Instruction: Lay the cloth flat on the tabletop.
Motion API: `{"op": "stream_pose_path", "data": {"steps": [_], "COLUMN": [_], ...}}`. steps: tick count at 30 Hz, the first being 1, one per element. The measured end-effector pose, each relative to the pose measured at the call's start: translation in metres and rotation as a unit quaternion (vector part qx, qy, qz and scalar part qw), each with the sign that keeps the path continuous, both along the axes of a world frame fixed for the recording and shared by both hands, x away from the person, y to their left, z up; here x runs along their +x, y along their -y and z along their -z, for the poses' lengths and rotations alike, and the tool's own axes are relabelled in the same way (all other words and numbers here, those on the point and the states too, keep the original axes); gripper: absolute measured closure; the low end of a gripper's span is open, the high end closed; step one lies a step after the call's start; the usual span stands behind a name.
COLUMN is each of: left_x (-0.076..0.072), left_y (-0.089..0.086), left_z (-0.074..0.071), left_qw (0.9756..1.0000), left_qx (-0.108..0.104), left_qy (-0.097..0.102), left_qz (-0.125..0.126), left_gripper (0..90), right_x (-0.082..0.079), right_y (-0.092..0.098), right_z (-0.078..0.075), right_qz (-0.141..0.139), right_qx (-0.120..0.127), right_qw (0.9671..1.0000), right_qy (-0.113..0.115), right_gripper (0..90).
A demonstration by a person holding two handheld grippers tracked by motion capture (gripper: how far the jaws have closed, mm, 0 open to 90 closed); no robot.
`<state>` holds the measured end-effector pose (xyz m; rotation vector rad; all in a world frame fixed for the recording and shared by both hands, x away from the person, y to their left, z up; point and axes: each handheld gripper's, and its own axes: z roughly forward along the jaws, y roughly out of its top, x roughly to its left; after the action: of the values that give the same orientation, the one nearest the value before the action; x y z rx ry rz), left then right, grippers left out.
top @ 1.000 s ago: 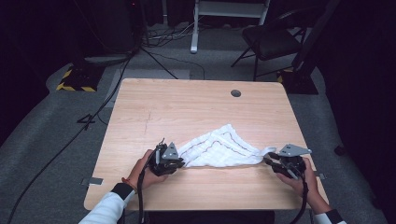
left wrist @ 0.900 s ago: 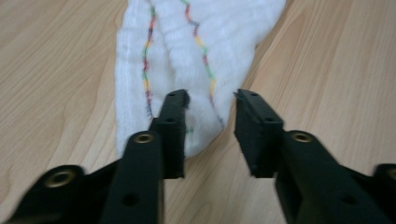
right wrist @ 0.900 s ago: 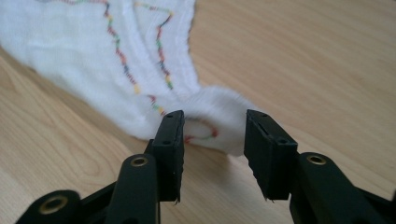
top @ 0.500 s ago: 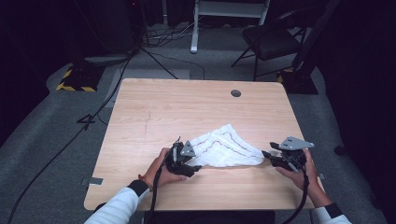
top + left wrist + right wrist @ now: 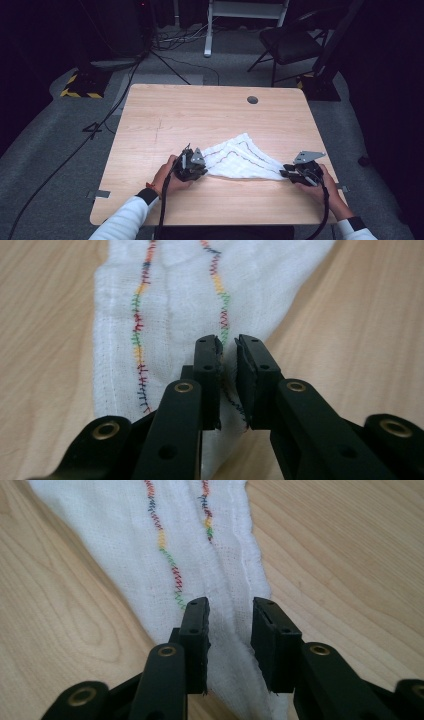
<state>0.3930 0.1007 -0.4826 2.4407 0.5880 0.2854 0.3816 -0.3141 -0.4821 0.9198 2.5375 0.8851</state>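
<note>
Holding a gripper in each hand, I have both down at the near part of the table (image 5: 165, 120), one at each end of the white cloth (image 5: 240, 159).

My left gripper (image 5: 196, 169) sits at the cloth's left end. In the left gripper view its jaws stand nearly together, a thin slit between them, with a pinch of cloth (image 5: 170, 315) caught in that slit. The pads press on the fabric, so I count it as clamped. These jaws have just been closing. A line of many-coloured zigzag stitching (image 5: 139, 335) runs up the cloth to the left of the jaws, and a second line runs up from right at their tips.

My right gripper (image 5: 287, 173) is at the cloth's right corner. In the right gripper view its jaws stand apart with a plain gap, and the cloth (image 5: 200, 545) lies flat on the wood between and under them. The pads do not press on it. These jaws have just been closing too, but they have not met the fabric. A hemmed edge of the cloth runs up between the two jaws, and coloured stitching (image 5: 167, 555) runs up from beside the left jaw.

From the high view the cloth spreads in a rough triangle, its peak towards the far side and its long edge stretched between my two grippers. It lies right of the table's middle, on the near half. A small dark hole (image 5: 252, 99) sits near the far edge, well apart from the cloth.
</note>
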Motion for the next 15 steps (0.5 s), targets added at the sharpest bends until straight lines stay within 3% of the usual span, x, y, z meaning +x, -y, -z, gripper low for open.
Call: {"op": "stream_pose_path", "data": {"steps": [1,7,12,13,15], "left_x": [0.007,0.027,0.035,0.035,0.034], "left_y": [-0.005,-0.015,-0.018,-0.018,-0.021], "left_z": [0.000,0.000,0.000,0.000,-0.002], "left_qw": [0.9999,0.9991,0.9988,0.9989,0.9983], "left_qx": [-0.005,-0.010,-0.015,-0.013,-0.017], "left_qy": [-0.007,-0.008,-0.016,-0.013,-0.011], "left_qz": [-0.012,-0.041,-0.044,-0.042,-0.054], "left_gripper": [80.1,80.3,79.1,73.5,65.0], "right_x": [-0.004,-0.018,-0.024,-0.025,-0.024], "right_y": [-0.003,-0.018,-0.026,-0.029,-0.027], "right_z": [0.000,0.001,0.000,-0.001,-0.005], "right_qz": [-0.004,-0.013,-0.018,-0.023,-0.019], "right_qx": [0.005,0.020,0.014,0.007,0.009], "right_qw": [0.9999,0.9994,0.9995,0.9995,0.9997], "right_qy": [-0.010,-0.024,-0.024,-0.019,-0.010], "right_gripper": [68.9,68.9,68.2,61.9,61.6]}}
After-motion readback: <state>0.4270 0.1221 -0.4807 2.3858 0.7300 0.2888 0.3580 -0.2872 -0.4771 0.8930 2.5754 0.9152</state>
